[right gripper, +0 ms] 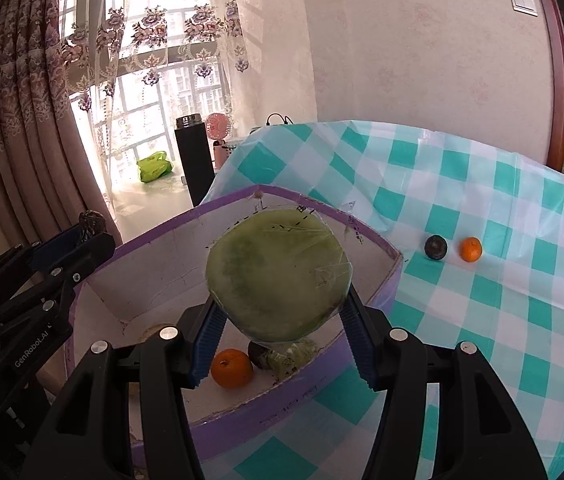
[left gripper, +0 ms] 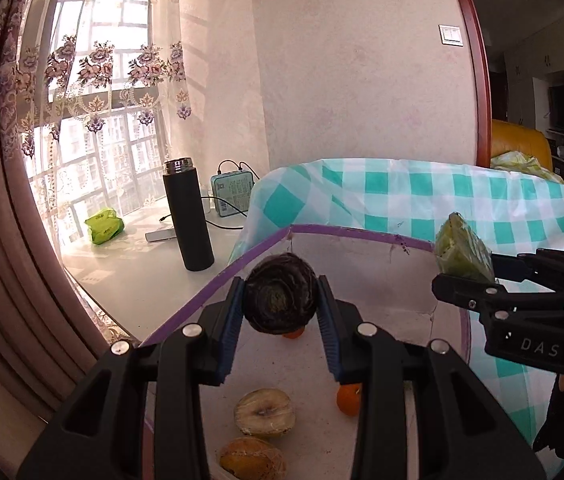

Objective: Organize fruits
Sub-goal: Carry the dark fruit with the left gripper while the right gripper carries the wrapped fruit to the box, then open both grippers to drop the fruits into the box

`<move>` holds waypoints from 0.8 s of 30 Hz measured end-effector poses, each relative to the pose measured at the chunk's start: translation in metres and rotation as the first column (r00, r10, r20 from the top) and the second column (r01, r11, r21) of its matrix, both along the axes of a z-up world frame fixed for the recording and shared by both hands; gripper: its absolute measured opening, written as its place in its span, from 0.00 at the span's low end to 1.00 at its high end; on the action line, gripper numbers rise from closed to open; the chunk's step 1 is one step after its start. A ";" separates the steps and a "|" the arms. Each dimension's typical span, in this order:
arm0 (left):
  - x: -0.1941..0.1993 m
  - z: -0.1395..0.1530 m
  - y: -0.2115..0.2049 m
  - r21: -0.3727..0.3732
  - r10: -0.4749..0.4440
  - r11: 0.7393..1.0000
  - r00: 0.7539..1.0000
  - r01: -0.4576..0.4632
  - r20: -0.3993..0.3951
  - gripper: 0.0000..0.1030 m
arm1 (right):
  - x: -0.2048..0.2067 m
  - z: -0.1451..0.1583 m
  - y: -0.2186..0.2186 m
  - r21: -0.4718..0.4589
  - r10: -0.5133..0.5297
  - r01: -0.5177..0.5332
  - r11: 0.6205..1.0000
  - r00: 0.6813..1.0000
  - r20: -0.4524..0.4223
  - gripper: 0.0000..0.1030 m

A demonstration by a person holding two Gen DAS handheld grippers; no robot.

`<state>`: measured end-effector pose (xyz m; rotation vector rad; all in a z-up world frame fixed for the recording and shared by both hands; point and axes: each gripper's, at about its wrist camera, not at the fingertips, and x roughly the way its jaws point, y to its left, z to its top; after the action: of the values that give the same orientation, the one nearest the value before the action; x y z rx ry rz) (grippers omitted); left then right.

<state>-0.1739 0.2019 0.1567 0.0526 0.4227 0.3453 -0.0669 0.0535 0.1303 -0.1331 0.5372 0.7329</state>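
My left gripper [left gripper: 281, 304] is shut on a dark brown wrinkled fruit [left gripper: 281, 298] and holds it above the purple-rimmed box [left gripper: 346, 233]. My right gripper [right gripper: 280, 312] is shut on a plastic-wrapped green melon half [right gripper: 278, 276], also above the box [right gripper: 390, 292]. In the left wrist view the melon half [left gripper: 462, 248] and right gripper [left gripper: 470, 276] show at the right. Inside the box lie two pale fruit halves [left gripper: 264, 408], oranges [left gripper: 348, 400] [right gripper: 232, 368] and another wrapped green piece [right gripper: 292, 354]. The left gripper [right gripper: 82, 236] shows at the left in the right wrist view.
A dark fruit [right gripper: 436, 247] and an orange [right gripper: 471, 249] lie on the teal checked tablecloth [right gripper: 482, 320] right of the box. On the windowsill stand a black flask [left gripper: 188, 220], a teal device with cables [left gripper: 232, 194], a green packet [left gripper: 104, 226] and a pink fan [right gripper: 218, 136].
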 end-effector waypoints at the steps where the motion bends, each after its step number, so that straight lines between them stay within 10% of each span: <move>1: 0.005 -0.001 0.005 0.006 0.012 1.000 1.000 -0.012 -0.028 0.35 | 0.004 0.000 0.011 -0.029 0.010 -0.010 1.000 1.000 -0.010 0.54; 6: 0.039 -0.020 0.038 -0.022 0.058 0.998 0.965 -0.066 -0.257 0.35 | 0.032 -0.016 0.063 -0.224 0.039 -0.055 0.973 0.996 -0.078 0.54; 13: 0.068 -0.059 0.074 -0.085 0.039 0.992 0.857 -0.096 -0.515 0.35 | 0.071 -0.059 0.100 -0.482 -0.009 -0.108 0.870 0.972 -0.234 0.52; 24: 0.076 -0.078 0.088 -0.157 -0.004 0.982 0.817 -0.107 -0.577 0.40 | 0.070 -0.069 0.116 -0.560 0.001 -0.131 0.818 0.974 -0.226 0.63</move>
<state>-0.0976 0.2901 0.0789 -0.0374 1.0631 0.3392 0.0033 0.1698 0.0609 -0.6462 0.9617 0.6363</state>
